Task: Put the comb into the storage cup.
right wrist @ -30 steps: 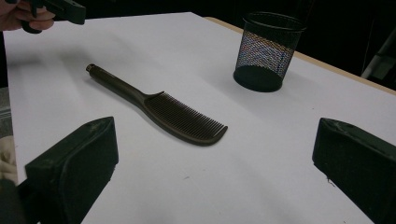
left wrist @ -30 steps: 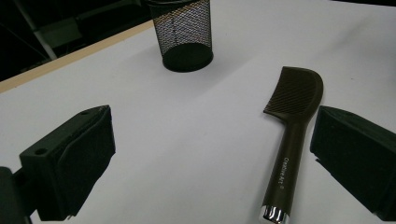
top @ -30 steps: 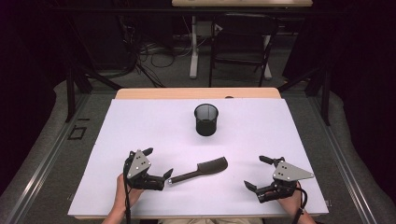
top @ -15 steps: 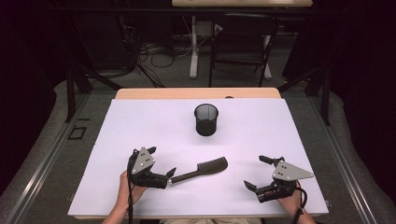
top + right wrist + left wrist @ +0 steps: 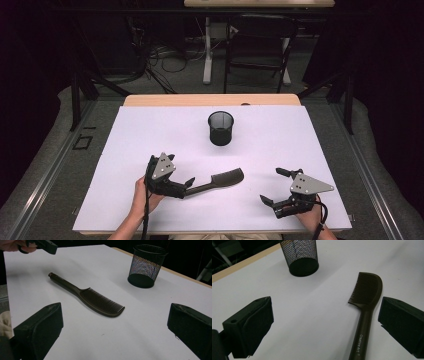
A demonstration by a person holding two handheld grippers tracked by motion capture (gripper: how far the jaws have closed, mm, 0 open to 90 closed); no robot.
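White table (image 5: 150, 130), empty mesh cup (image 5: 220, 128); comb (image 5: 216, 182) lying nearby

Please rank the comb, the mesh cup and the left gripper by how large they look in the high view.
1. Comb, the longest.
2. Left gripper and mesh cup look about alike; the gripper sits nearer the camera, so I would not rank them.
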